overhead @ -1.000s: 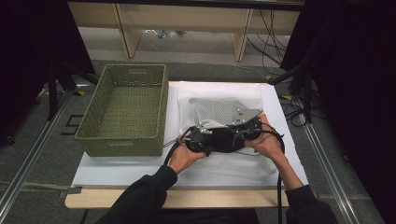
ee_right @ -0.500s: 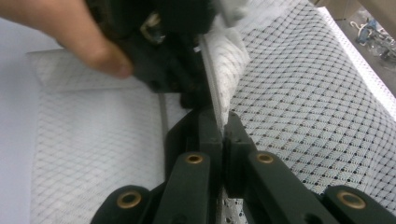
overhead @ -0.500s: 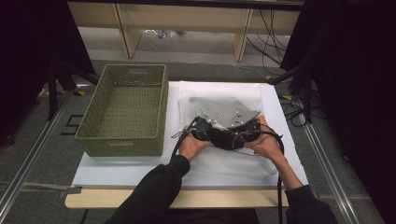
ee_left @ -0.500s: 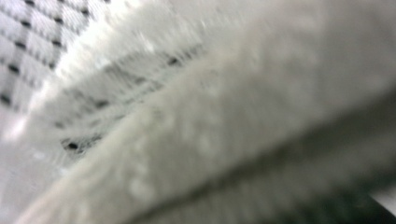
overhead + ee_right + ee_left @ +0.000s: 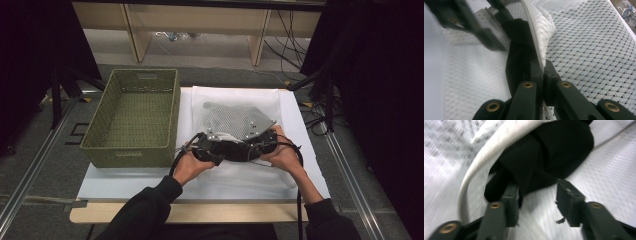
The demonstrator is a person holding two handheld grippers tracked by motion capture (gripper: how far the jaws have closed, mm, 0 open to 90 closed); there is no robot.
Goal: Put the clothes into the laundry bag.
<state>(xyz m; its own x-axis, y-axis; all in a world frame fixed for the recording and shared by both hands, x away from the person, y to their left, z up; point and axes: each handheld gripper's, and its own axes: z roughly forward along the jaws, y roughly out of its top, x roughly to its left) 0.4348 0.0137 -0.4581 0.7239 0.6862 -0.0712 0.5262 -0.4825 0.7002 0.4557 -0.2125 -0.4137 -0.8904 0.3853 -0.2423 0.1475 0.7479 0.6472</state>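
Opening my left gripper (image 5: 537, 205), I am letting go of the white mesh garment (image 5: 235, 120) (black trim beside its jaws); my right gripper (image 5: 543, 72) is pinching its edge.

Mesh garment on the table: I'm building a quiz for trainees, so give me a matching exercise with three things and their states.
Things:
1. left tongs
2. right tongs
3. wicker basket

States:
A. shut on the mesh garment's edge
B. empty, left of the garment
C. open over the white mesh

Pairs: 1-C, 2-A, 3-B
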